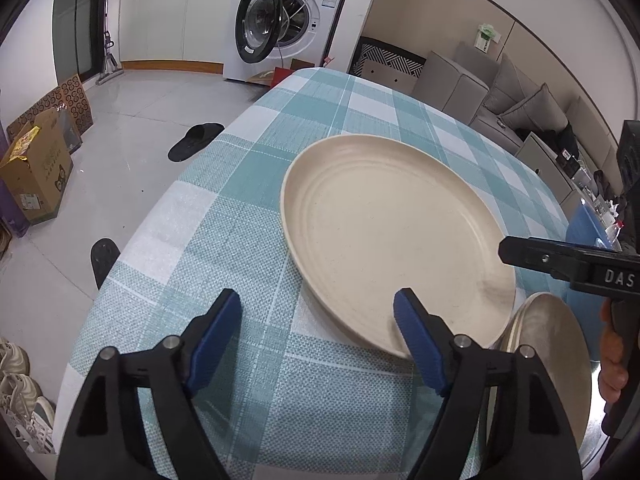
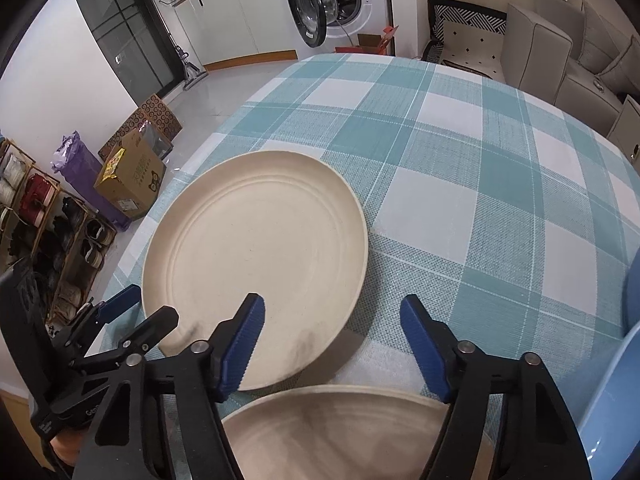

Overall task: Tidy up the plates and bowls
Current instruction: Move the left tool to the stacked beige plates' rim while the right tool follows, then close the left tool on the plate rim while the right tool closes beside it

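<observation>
My left gripper (image 1: 318, 334) has its jaws spread wide and empty, low over the checked tablecloth (image 1: 248, 208). The large cream plate (image 1: 396, 236) lies flat, ahead and to the right of those jaws. Its near rim sits right behind the right-hand blue pad (image 1: 416, 344), though I cannot tell whether they touch. A round plate has no long axis, so the approach turns only on which rim I take.

My right gripper (image 2: 332, 344) is likewise wide open and holds nothing. Beneath it, nearest the lens, lies a second cream plate (image 2: 340, 432), its far rim just short of the first plate (image 2: 256, 256), which lies ahead and left. In the left view this nearer dish (image 1: 548, 352) looks greyish. At the right edge is something pale blue (image 2: 612, 408), perhaps another dish; I cannot tell.

I judge the left gripper nearer the large plate's near rim; a short shift right would put that rim between its pads.

For writing, the right tool's body reads "DAS" (image 1: 618, 278), cut off by the frame. Far off, the washing machine (image 1: 296, 20) stands door open, its badge and label too small to read. The cardboard box (image 1: 38, 172) print is illegible too.
</observation>
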Available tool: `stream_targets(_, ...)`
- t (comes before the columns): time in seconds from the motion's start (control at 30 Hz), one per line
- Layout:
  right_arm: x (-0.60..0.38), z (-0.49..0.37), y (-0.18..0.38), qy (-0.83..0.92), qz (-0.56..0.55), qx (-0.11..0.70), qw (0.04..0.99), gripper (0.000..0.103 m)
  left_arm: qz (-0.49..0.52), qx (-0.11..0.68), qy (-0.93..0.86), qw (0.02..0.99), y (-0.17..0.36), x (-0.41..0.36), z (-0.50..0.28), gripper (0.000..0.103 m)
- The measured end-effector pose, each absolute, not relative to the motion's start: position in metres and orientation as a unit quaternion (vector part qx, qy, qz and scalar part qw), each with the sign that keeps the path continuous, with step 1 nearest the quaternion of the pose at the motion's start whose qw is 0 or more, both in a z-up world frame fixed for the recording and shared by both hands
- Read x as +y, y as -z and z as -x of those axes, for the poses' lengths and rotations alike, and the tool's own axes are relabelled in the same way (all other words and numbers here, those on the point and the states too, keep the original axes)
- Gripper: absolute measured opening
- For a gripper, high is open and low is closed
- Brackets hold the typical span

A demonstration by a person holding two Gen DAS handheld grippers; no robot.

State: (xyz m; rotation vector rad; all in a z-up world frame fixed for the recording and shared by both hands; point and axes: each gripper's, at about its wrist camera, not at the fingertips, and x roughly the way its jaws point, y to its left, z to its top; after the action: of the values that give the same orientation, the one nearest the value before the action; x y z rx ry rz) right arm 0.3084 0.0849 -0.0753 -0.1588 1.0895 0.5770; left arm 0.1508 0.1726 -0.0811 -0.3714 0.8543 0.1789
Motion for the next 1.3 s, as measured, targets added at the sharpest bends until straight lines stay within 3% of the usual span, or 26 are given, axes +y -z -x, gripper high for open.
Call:
stream_targets(0.27,0.094,-0.317,0.091,-0.269,0.082,0.523,0.804,0.052,0.168,0.406,-0.091,0.893,0.082,0.173,-0.153,0.062)
stream_targets(0.47,0.096,-0.318,0.097,-0.265,0.085,0.529,0.802,0.037,0.184,0.403,-0.067,0.894,0.082,0.175,-0.153,0.041)
stream_targets(0.6,0.096,-0.317,0.099,-0.266,0.085,0.531,0.8,0.029,0.179,0.4,-0.059,0.897,0.081,0.172,-0.153,0.033)
stream_targets(0.97,0.093,-0.313,0.099,-0.267,0.094,0.521,0.805,0.017,0.18,0.396,-0.059,0.898,0.081,0.171,-0.153,0.029)
stream_targets(1.3,0.095,-0.31,0.097,-0.266,0.103,0.513,0.81,0.016,0.178,0.398,-0.064,0.898,0.08,0.172,-0.151,0.026)
